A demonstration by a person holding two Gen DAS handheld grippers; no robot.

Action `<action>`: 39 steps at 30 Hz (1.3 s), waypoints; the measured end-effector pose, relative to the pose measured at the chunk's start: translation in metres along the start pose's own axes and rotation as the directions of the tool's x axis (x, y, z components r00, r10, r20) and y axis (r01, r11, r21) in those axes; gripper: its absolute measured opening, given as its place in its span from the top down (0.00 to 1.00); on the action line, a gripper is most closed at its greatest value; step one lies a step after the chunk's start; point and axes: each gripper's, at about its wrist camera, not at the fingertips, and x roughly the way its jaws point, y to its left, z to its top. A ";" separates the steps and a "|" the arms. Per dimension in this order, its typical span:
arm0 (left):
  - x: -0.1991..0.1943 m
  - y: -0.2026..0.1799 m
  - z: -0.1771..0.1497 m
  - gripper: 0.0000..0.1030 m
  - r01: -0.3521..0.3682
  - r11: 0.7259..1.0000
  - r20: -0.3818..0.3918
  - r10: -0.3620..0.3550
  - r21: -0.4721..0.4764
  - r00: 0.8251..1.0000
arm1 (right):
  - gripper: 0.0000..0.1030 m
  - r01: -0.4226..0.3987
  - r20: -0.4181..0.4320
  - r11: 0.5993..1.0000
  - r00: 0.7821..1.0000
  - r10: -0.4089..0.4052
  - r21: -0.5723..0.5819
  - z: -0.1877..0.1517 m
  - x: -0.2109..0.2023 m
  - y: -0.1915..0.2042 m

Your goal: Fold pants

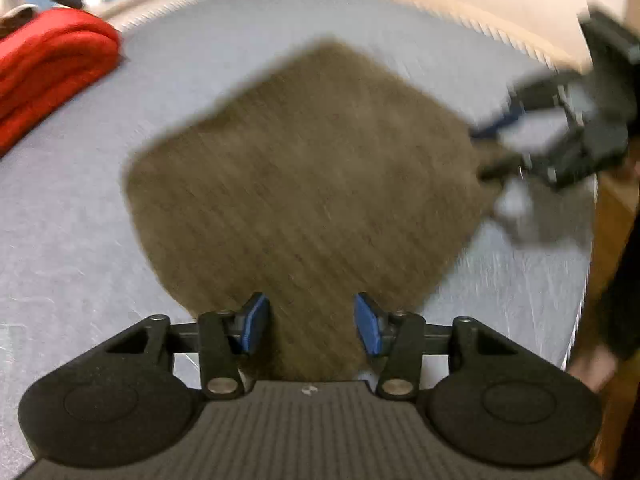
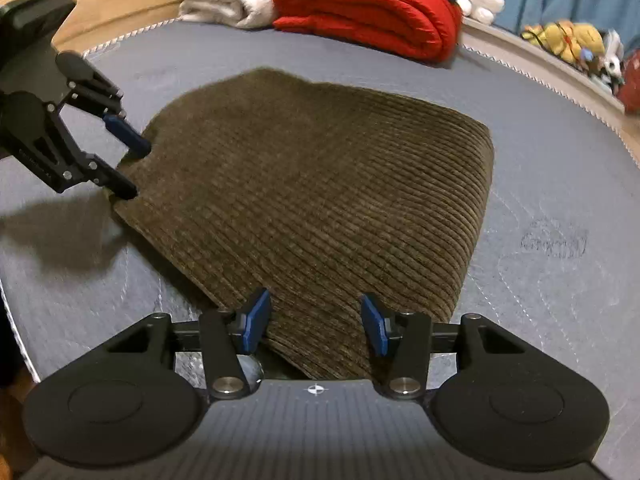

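Folded brown corduroy pants (image 2: 312, 200) are lying mid-mattress, bare grey quilted mattress (image 2: 552, 208) showing around every edge. A folded red blanket (image 2: 368, 20) is sitting at the far end. Left tool (image 2: 132, 168) and right tool (image 2: 316, 324) are each hovering at opposite pants edges, jaws spread, gripping nothing.

Black gripper (image 2: 312, 326), blue-padded jaws
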 end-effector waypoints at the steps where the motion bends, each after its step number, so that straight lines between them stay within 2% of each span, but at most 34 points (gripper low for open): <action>1: -0.007 0.008 0.004 0.47 -0.007 0.999 0.037 0.008 -0.041 0.999 | 0.50 0.005 0.016 1.000 1.000 -0.005 0.018 0.003 -0.002 -0.003; 2: -0.011 0.016 0.011 0.47 -0.009 0.996 0.079 0.016 -0.092 0.997 | 0.49 0.021 0.042 0.999 0.999 -0.022 0.028 0.008 -0.003 -0.003; 4: -0.013 0.026 0.022 0.51 -0.050 0.985 0.161 0.076 -0.164 0.984 | 0.47 0.057 0.103 0.996 0.993 -0.063 0.065 0.020 -0.006 -0.011; 5: -0.012 0.030 0.023 0.58 -0.053 0.981 0.176 0.086 -0.185 0.981 | 0.47 0.068 0.134 0.992 0.988 -0.082 0.105 0.027 -0.006 -0.017; 6: -0.006 0.034 0.024 0.63 -0.053 0.978 0.160 0.087 -0.203 0.983 | 0.47 0.075 0.163 0.986 0.982 -0.100 0.150 0.034 -0.005 -0.025; 7: 0.009 0.037 0.023 0.75 -0.072 0.972 0.087 0.094 -0.225 0.992 | 0.47 0.081 0.190 0.977 0.975 -0.119 0.195 0.041 -0.003 -0.033; 8: 0.031 0.041 0.020 0.74 -0.112 0.965 -0.028 0.109 -0.239 0.994 | 0.46 0.092 0.215 0.965 0.966 -0.146 0.244 0.041 -0.002 -0.040; 9: 0.046 0.042 0.016 0.74 -0.123 0.962 -0.081 0.106 -0.242 0.991 | 0.44 0.107 0.229 0.949 0.957 -0.180 0.296 0.048 0.002 -0.049; 10: 0.051 0.041 0.015 0.74 -0.135 0.964 -0.090 0.117 -0.230 0.989 | 0.44 0.125 0.235 0.928 0.948 -0.216 0.350 0.056 0.010 -0.061; 12: 0.050 0.042 0.023 0.74 -0.121 0.962 -0.086 0.103 -0.244 0.991 | 0.44 0.144 0.220 0.883 0.939 -0.264 0.447 0.066 0.030 -0.084; 15: 0.055 0.044 0.021 0.74 -0.107 0.962 -0.072 0.092 -0.251 0.993 | 0.44 0.132 0.189 0.831 0.943 -0.272 0.540 0.080 0.060 -0.107; 17: 0.054 0.044 0.018 0.74 -0.105 0.962 -0.062 0.092 -0.253 0.994 | 0.44 0.138 0.165 0.824 0.949 -0.268 0.549 0.091 0.086 -0.114; 20: 0.043 0.045 0.012 0.74 -0.109 0.961 -0.052 0.098 -0.255 0.994 | 0.48 0.270 0.047 0.810 0.938 -0.343 0.520 0.098 0.127 -0.117; 24: 0.038 0.043 0.010 0.74 -0.118 0.961 -0.050 0.109 -0.250 0.993 | 0.48 0.309 -0.050 0.745 0.936 -0.349 0.592 0.095 0.172 -0.136; 27: 0.035 0.042 0.009 0.74 -0.125 0.963 -0.047 0.117 -0.239 0.992 | 0.48 0.339 -0.079 0.730 0.927 -0.367 0.594 0.095 0.185 -0.139; 30: 0.032 0.042 0.008 0.71 -0.133 0.965 -0.044 0.126 -0.226 0.991 | 0.48 0.371 -0.092 0.736 0.916 -0.392 0.567 0.101 0.192 -0.137; 32: 0.030 0.041 0.009 0.60 -0.149 0.966 -0.046 0.143 -0.212 0.989 | 0.49 0.358 -0.072 0.733 0.917 -0.392 0.578 0.100 0.188 -0.137; 34: 0.024 0.043 0.010 0.47 -0.171 0.961 -0.038 0.167 -0.216 0.985 | 0.45 0.351 -0.042 0.722 0.912 -0.409 0.597 0.096 0.168 -0.129; 37: 0.009 0.046 0.012 0.41 -0.182 0.948 0.003 0.190 -0.261 0.982 | 0.42 0.394 0.021 0.747 0.878 -0.479 0.536 0.104 0.134 -0.111; 39: -0.001 0.046 0.011 0.40 -0.171 0.942 0.043 0.191 -0.288 0.981 | 0.41 0.446 0.062 0.776 0.849 -0.524 0.446 0.110 0.112 -0.092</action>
